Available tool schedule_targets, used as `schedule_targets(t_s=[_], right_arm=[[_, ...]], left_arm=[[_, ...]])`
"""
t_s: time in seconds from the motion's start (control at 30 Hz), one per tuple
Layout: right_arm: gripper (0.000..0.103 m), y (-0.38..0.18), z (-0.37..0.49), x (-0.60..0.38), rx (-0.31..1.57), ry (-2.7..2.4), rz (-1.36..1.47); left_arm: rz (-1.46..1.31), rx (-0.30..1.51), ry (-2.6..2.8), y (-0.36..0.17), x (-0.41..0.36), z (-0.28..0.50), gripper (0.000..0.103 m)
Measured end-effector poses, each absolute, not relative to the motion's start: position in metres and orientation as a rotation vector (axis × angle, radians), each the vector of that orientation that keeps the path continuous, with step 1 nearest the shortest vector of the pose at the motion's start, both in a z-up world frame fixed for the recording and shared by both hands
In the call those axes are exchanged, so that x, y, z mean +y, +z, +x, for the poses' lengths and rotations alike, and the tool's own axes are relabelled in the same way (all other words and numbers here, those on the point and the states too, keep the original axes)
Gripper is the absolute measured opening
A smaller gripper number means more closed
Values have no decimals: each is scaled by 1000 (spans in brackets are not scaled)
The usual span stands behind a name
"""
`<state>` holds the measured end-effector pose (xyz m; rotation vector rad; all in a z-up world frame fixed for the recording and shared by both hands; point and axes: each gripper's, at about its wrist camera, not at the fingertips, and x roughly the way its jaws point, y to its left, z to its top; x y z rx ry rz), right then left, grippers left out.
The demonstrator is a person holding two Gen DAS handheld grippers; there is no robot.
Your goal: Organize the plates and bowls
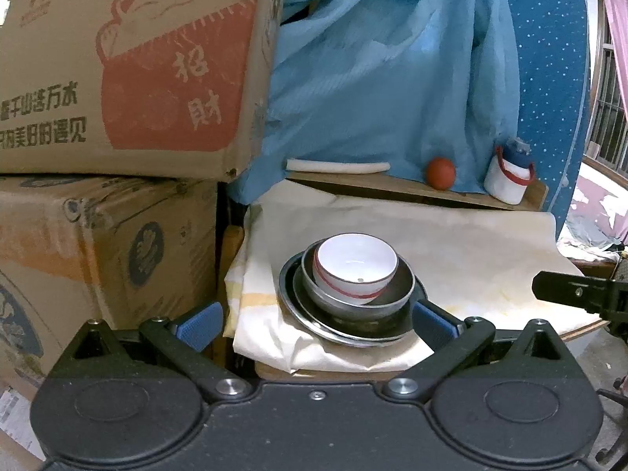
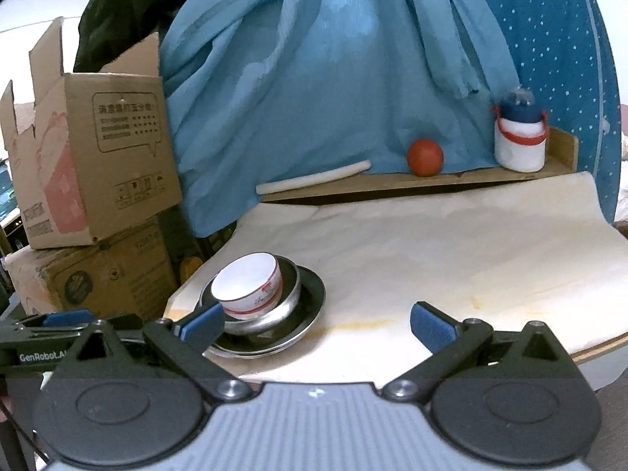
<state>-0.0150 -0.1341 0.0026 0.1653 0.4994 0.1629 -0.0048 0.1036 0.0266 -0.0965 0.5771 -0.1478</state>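
white bowl (image 1: 355, 265) tilted | in steel bowl (image 1: 396, 294) | on steel plates (image 1: 310, 320), table's left edge

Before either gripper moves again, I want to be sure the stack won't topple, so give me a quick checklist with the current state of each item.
1. White bowl nested in the metal bowl: not ok, it sits tilted.
2. Metal bowl resting on the plates: ok.
3. Stack's place on the cloth-covered table: not ok, close to the near left corner.
4. Left gripper open and empty: ok.
5. Right gripper open and empty: ok.
6. How many plates are stacked: cannot tell.
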Motion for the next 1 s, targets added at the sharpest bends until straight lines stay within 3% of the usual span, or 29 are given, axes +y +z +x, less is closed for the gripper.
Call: schedule_targets(t_s=[1.0], right_arm=[[103, -23, -67, -143, 538, 134, 152]], left_arm=[[-1, 596, -172, 15, 88, -45, 102]])
